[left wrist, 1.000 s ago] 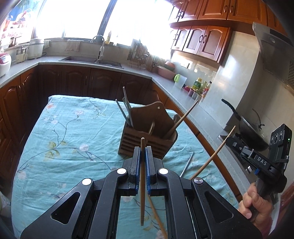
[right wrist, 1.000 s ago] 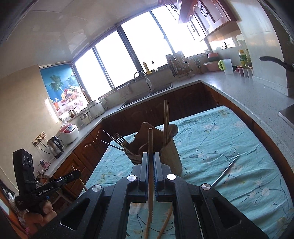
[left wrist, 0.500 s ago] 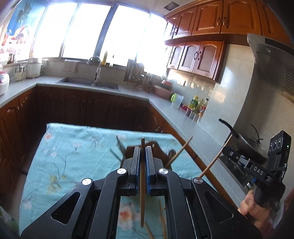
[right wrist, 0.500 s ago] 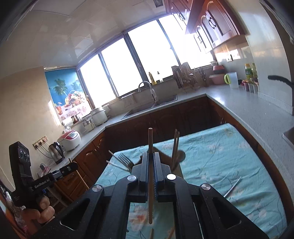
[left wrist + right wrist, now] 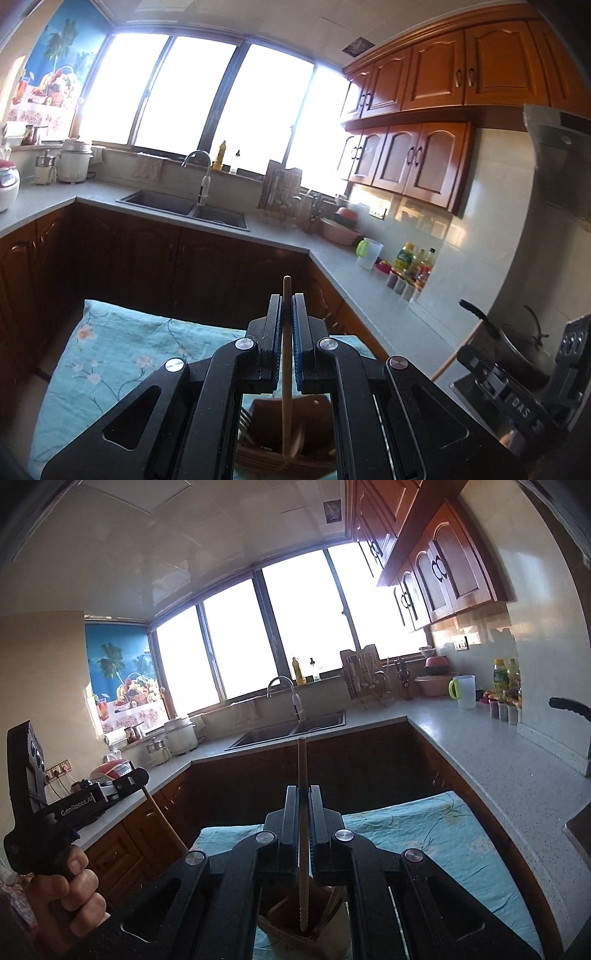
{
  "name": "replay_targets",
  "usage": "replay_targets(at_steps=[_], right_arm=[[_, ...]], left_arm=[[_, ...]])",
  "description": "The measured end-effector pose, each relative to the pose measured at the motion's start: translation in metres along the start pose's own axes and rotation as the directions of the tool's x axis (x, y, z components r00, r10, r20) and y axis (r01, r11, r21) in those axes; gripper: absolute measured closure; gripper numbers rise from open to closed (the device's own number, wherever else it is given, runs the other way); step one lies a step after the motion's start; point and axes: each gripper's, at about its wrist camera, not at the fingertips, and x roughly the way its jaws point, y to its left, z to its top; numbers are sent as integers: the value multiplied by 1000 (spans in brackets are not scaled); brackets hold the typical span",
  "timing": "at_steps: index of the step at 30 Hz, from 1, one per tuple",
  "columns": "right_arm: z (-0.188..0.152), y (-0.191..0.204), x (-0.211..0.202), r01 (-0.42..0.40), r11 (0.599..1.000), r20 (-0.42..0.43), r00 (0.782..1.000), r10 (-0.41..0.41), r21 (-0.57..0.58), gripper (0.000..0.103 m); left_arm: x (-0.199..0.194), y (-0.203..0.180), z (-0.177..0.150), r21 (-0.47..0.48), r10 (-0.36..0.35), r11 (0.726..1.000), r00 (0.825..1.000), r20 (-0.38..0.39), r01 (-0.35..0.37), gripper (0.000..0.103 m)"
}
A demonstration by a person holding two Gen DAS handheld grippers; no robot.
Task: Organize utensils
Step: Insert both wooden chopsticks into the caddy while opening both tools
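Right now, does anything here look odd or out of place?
Nothing stands out. Each gripper's jaws pinch one wooden chopstick, both upright, tips over the wooden utensil holder on the floral cloth.

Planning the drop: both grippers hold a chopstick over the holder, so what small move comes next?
Probably lower both and release: each chopstick hangs upright in a shut gripper, tip just above the holder.
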Motion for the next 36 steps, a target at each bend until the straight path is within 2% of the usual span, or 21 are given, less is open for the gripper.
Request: replay_targets(at_steps=[5,13,16,29,30,32,33,36], right_arm=[[-23,-5,19,19,1000,-28,999,-19,0,99],[-64,-11,39,29,999,-97,995,-27,24,99],[-66,-12,38,34,999,-96,995,-31,25,103],[-70,-25,43,36,997,-145,989,-26,63,103],[-70,-25,42,36,997,-145,989,-26,65,103],[-70,-25,39,34,997,-143,989,-24,74,103],[-71,-25,37,31,997,-143,989,-19,77,103],[-72,-26,30,19,996,-139,990,-6,89,99]], left_arm=[[25,10,-25,-27,26,999,999,-39,-27,99],[39,10,-66,16,60,998,991,-122,-58,99],[43,11,-75,21,65,998,985,-158,-63,99],[39,8,-74,23,69,998,980,-187,-66,97],[38,8,-74,24,67,998,980,-188,-64,95],[35,7,-73,24,67,998,979,-191,-63,83],[32,7,-73,22,64,998,980,-188,-61,72],[24,5,-72,24,63,998,982,-176,-60,63]])
